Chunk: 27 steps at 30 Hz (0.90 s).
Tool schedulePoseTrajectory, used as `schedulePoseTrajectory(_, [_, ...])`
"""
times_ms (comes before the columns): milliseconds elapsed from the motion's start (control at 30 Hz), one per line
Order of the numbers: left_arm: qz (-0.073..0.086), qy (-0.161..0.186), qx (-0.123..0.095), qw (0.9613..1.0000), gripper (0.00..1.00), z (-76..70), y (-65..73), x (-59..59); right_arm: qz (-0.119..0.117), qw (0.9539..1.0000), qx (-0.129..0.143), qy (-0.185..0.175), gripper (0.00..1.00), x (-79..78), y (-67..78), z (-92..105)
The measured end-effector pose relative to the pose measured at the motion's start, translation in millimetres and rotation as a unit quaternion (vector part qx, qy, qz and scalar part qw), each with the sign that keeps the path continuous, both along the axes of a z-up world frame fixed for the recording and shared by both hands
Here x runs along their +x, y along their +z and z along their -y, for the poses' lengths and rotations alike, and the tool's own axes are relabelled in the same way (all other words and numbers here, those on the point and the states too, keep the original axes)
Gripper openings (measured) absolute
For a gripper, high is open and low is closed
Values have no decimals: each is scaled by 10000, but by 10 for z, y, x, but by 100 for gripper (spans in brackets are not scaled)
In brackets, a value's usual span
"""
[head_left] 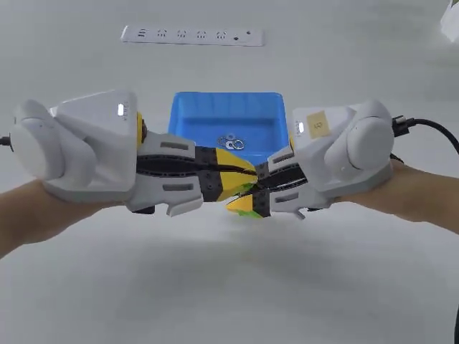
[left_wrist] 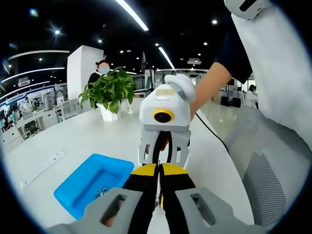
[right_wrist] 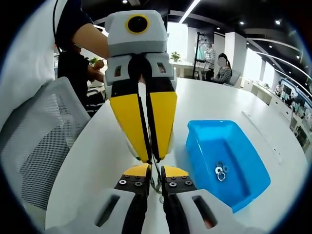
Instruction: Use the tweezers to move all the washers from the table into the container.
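Left claw: the left claw (left_wrist: 159, 178) has its yellow-tipped jaws drawn nearly together, with a thin slit between them. Whether it grips anything cannot be told.
Right claw: the right claw (right_wrist: 156, 176) is closed to a narrow gap. A thin metal piece stands in that gap, most likely the tweezers (right_wrist: 156, 184), though it is too small to be sure.
Pose: in the head view the two claws point at each other, tips meeting just above the counter (head_left: 229, 287), in front of the container (head_left: 188, 122).
Container: a blue tray sitting flat on the counter, just beyond the claw tips and near a white power strip (head_left: 192, 35).
Washers: a small cluster of washers (head_left: 233, 142) lies touching on the container floor, toward its near side.
Done so far: judging by that cluster, at least part of the moving is finished.
Left to do: uncertain. The claws and hands cover the counter beneath them, so any washers still waiting there cannot be counted.
Step in hand: it looks like the tweezers are being passed or re-gripped between the claws, rather than a washer being carried.
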<state>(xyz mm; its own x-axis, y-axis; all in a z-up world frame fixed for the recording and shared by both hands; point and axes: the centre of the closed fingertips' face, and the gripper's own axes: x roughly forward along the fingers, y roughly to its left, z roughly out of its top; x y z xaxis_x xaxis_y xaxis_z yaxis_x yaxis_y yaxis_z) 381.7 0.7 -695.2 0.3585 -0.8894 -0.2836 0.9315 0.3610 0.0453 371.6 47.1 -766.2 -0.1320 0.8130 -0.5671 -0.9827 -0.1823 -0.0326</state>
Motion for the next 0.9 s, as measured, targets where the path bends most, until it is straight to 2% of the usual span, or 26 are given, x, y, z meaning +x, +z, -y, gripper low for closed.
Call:
schedulePoseTrajectory(233, [-40, 45, 65, 10000, 6, -17, -37, -17, 96, 9999, 54, 20, 9, 5, -3, -3])
schedulePoseTrajectory(467, [-90, 108, 77, 9999, 6, -29, -44, -1, 17, 9999, 108, -34, 9, 14, -5, -5])
schedulePoseTrajectory(633, [-143, 116, 202, 9996, 11, -44, -96, -18, -21, 9999, 141, -63, 9, 12, -3, -2])
schedulePoseTrajectory(900, [-72, 146, 238, 9996, 16, -24, -92, -6, -20, 9999, 145, -77, 9, 7, 1, 3])
